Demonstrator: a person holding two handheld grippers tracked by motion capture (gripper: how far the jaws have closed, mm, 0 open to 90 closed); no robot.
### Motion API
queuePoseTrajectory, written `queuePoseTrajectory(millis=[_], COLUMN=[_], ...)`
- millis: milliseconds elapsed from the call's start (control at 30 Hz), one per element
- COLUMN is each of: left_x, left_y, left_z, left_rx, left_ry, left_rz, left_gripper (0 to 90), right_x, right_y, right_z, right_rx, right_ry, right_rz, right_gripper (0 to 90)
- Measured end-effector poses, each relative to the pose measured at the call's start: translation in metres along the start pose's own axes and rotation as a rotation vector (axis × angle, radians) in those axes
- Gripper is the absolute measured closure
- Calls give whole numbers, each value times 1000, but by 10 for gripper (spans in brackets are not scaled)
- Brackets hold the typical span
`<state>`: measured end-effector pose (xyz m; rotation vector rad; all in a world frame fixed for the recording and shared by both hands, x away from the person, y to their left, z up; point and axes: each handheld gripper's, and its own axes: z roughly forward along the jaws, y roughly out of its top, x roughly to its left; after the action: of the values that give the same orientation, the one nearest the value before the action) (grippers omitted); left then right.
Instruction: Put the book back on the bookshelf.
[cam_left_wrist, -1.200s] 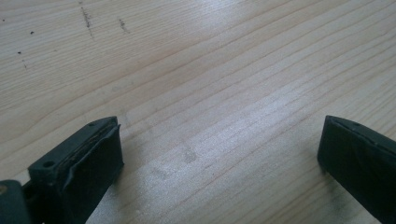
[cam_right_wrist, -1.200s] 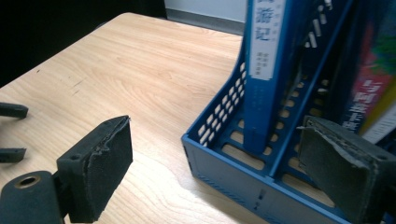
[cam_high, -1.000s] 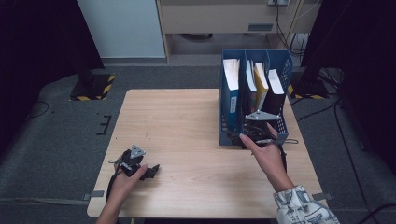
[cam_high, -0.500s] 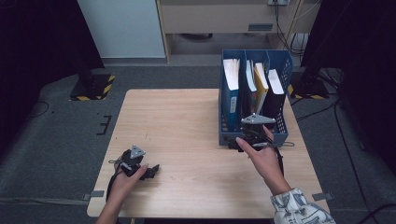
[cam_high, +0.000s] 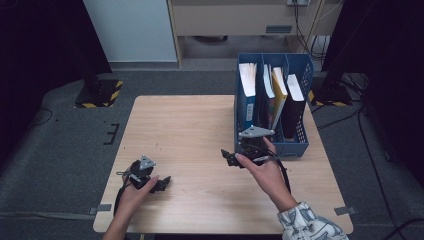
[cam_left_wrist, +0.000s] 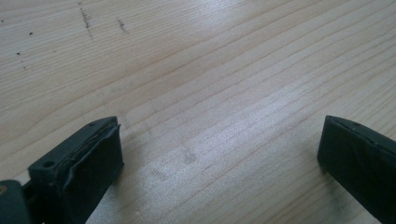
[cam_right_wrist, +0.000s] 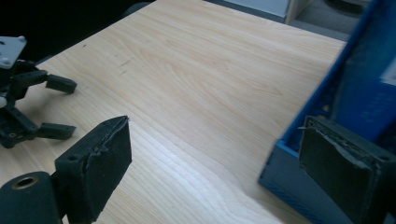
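Note:
On the wooden table my left gripper lies low near the front left, held by a hand, jaws pointing right. In the left gripper view it is open over bare wood with nothing between its jaws. My right gripper is held just off the front left corner of the blue file box, jaws pointing left. It is open and empty; its right jaw sits close against the box's blue wall.
The blue box stands at the table's back right and holds upright books: a white-topped binder, a yellow book, a dark one. The other hand's gripper lies at the left of the right gripper view. Dark floor surrounds the table.
My right gripper has moved left and toward the person, away from the box's front, and turned its jaws left. The left gripper has stayed put.

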<state>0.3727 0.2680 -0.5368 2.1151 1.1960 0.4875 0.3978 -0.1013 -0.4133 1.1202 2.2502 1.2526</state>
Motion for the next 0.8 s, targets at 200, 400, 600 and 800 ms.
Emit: queuePoseTrajectory(millis=[200, 400, 600, 800], left_x=[0, 0, 0, 0], left_y=[0, 0, 0, 0], left_z=[0, 0, 0, 0], left_rx=[0, 1, 0, 1], left_ry=[0, -1, -2, -3], left_rz=[1, 1, 2, 3], left_gripper=[0, 0, 0, 0], right_x=[18, 40, 52, 58], right_y=[-2, -9, -18, -37], right_z=[15, 40, 58, 80], right_rx=[23, 58, 105, 174], right_ry=[27, 60, 70, 79], right_rz=[-40, -86, -108, -115], right_gripper=[92, 87, 85, 86])
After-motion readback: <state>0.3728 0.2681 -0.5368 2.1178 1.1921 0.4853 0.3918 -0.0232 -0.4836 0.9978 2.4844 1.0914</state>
